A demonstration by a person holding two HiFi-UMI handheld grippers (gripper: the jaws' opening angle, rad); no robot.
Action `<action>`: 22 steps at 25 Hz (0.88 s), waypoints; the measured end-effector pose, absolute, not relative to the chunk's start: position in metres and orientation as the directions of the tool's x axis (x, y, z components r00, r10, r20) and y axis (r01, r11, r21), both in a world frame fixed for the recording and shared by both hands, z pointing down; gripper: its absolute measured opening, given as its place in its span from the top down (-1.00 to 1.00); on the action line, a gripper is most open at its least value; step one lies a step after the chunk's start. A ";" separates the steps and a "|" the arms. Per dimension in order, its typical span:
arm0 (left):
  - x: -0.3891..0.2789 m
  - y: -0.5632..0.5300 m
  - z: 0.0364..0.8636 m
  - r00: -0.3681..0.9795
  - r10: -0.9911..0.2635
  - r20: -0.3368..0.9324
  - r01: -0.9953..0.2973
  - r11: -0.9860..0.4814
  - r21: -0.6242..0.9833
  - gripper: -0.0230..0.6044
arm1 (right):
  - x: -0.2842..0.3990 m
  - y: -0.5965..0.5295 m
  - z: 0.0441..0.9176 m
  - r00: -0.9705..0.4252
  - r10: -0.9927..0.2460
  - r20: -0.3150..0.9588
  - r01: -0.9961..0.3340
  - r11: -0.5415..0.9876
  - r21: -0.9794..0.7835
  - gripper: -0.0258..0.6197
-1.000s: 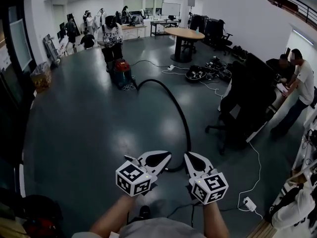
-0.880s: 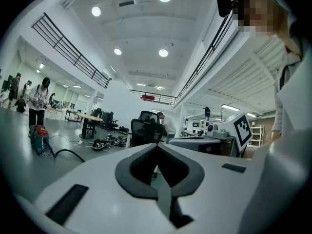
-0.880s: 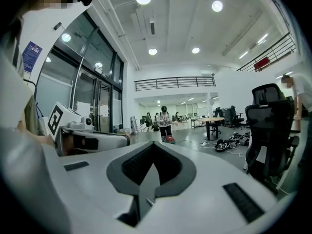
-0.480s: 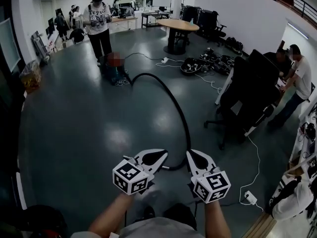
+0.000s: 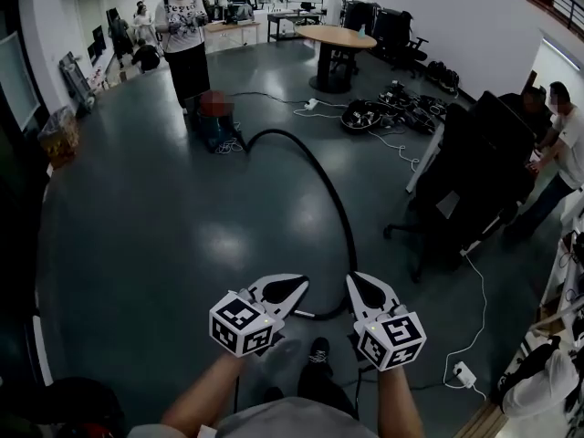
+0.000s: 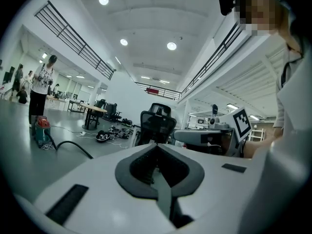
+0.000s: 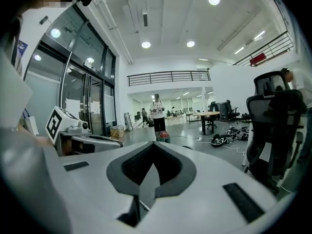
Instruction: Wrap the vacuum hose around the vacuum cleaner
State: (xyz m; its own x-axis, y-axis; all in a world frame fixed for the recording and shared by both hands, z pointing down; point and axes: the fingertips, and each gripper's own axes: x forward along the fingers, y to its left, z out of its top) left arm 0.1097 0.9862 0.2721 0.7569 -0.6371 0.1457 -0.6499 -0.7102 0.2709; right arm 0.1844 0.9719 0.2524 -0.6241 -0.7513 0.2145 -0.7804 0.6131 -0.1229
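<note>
Black hose point(image 5: 321, 185) lies in a long arc on the grey floor point(image 5: 137, 235). It runs from the vacuum point(image 5: 217, 128) at upper left-centre of the head view down to the lower middle. There its near end curls in behind the two grippers, and its tip cannot be made out past the left gripper point(image 5: 297, 286).

A mosaic patch covers the top of the vacuum, so only its teal body shows. A person point(image 5: 187, 39) stands right behind it, head cut off by the top edge.

The left gripper and the right gripper point(image 5: 356, 283) are held side by side at lower centre, above the hose and apart from it. Each gripper view shows its jaws closed tip to tip with nothing between them.

In the left gripper view the vacuum is small at the far left, with a short stretch of hose beside it before the gripper body blocks the rest. In the right gripper view only the vacuum's top peeks over the jaw tips, and the hose is hidden.

A dark chair point(image 5: 465, 185) at the right of the head view screens the floor behind it. Cables near the round table point(image 5: 339, 36) are too tangled to sort out.
</note>
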 end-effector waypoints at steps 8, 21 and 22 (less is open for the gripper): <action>0.128 0.900 0.290 0.702 -0.681 0.210 -0.711 -0.652 0.263 0.90 | 0.209 0.875 0.267 -0.664 -0.717 0.215 -0.748 0.646 -0.154 0.91; 0.173 0.822 0.348 0.606 -0.717 0.343 -0.795 -0.540 0.276 0.90 | 0.262 0.786 0.341 -0.731 -0.609 0.310 -0.682 0.678 -0.275 0.91; 0.173 0.818 0.355 0.603 -0.715 0.354 -0.798 -0.533 0.282 0.90 | 0.261 0.784 0.350 -0.738 -0.593 0.323 -0.673 0.684 -0.281 0.91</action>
